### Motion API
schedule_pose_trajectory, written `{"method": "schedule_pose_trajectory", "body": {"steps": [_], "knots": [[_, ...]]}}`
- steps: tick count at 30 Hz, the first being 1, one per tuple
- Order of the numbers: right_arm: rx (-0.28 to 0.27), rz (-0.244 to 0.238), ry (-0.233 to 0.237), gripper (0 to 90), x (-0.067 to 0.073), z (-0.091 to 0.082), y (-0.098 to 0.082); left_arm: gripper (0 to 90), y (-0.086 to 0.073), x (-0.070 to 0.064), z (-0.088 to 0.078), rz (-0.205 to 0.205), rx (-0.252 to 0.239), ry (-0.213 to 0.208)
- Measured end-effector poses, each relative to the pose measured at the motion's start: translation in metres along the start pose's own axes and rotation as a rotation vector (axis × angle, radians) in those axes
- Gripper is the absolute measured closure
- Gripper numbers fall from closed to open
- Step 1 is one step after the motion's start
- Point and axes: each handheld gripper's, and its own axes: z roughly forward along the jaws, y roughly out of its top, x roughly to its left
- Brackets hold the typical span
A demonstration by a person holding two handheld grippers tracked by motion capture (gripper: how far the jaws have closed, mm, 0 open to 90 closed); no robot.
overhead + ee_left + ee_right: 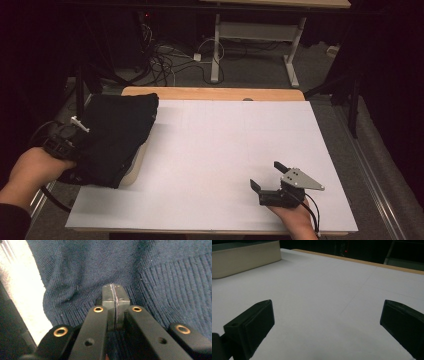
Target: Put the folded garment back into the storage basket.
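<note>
- Sweater [117, 135] — dark navy knit, bunched over the left edge of the bench [225, 150], draped across a cream tray [134, 170] underneath
- Left tongs [115, 293] — pads pressed flat together, a thin fold of the knit apparently pinched between; ribbed hem just to one side in the left gripper view; seen from above at the sweater's near-left edge [75, 131]
- Right tongs [267, 175] — spread wide, nothing between; resting low over bare white bench near the front right, well apart from the sweater; cream tray off to one side in the right gripper view [244, 260]
</note>
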Motion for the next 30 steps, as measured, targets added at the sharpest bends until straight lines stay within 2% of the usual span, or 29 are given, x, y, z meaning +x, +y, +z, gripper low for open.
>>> {"method": "schedule_pose_trajectory", "body": {"steps": [7,13,17,20,30], "knots": [[-0.02,0.024,-0.002,0.5,-0.002,-0.006,-0.005,87.0,0.013,-0.003,0.017,0.015,0.047,0.002],[-0.021,0.022,0.002,0.6,-0.001,-0.005,-0.006,87.0,0.023,-0.004,0.027,0.041,0.078,-0.007],[-0.024,0.029,0.0,0.7,-0.001,-0.007,-0.005,86.9,0.035,-0.001,0.037,0.048,0.111,-0.027],[-0.032,0.032,-0.003,0.9,-0.002,-0.009,-0.005,86.7,0.043,-0.002,0.044,0.061,0.132,-0.017],[-0.032,0.033,-0.004,1.3,-0.001,-0.01,-0.006,86.4,0.056,-0.004,0.078,0.062,0.169,-0.028]]}}
